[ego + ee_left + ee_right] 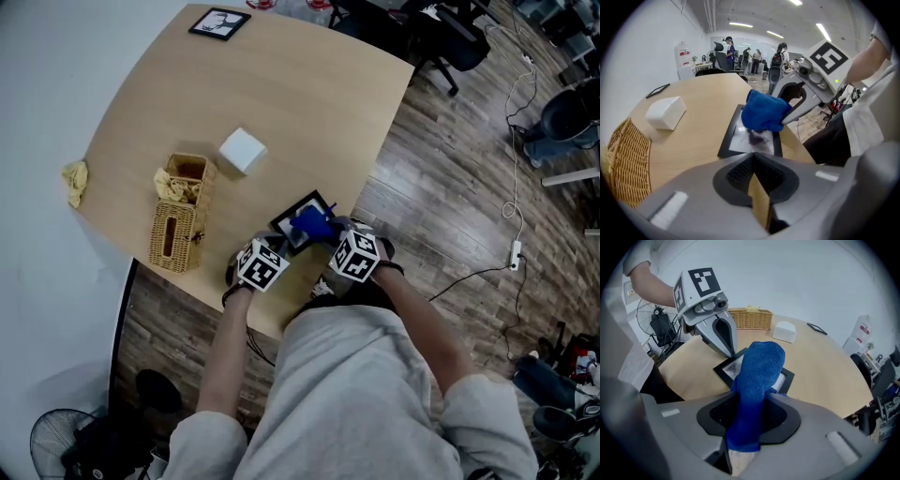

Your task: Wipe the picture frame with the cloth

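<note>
The picture frame [289, 231] lies flat near the table's [281, 103] front edge, close in front of us, with the blue cloth [311, 223] resting on its glass. At far left a crumpled yellow rag [75, 178] sits at the table's rim. Next comes a wicker basket [173, 239]. Its open end holds another yellowish crumple [176, 187], and we cannot see into its slotted part. A white box [242, 150] stands just beyond the basket. Our left gripper [277, 246] has its jaws together with nothing between them, tips at the frame's near corner. Our right gripper [325, 228] is clamped tight on the cloth, which sticks out over the frame.
</note>
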A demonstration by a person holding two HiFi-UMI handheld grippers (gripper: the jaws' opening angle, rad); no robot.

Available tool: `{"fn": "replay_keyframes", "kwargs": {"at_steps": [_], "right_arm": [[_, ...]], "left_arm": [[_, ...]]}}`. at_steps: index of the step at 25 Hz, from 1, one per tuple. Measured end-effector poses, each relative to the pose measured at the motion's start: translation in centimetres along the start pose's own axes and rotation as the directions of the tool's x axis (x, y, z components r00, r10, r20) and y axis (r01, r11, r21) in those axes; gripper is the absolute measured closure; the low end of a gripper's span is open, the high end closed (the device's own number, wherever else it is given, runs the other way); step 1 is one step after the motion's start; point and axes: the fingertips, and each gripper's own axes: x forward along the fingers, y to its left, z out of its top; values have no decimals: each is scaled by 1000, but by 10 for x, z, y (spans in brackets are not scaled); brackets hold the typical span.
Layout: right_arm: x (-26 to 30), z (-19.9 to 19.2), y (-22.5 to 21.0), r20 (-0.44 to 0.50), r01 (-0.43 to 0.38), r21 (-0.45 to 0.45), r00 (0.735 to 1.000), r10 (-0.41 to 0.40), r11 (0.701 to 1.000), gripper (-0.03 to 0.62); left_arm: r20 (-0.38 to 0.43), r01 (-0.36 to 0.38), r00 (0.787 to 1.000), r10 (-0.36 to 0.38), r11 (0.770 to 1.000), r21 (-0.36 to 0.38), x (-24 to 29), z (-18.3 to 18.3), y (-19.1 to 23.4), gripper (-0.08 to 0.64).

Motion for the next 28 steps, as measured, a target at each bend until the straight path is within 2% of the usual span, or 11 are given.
{"fn": "replay_keyframes", "kwargs": {"at_steps": [15,21,25,28], "right_arm": [[-9,-18,-23,-59,67,10,996,-66,998,465],[-13,-52,-39,-125,84,112,990,-69,990,463],[-24,-84,-50,-201,149,134,972,-120,980,465],[-39,-91,-56,-184,185,182,971,-152,966,465]], "left_arm": [[-17,-26,1000,26,1000,1,1,0,0,506],[-20,-39,999,39,999,-9,1,0,0,506],[-23,-53,998,52,998,-18,1,1,0,506],[-24,-63,998,63,998,-22,2,2,0,506]]}}
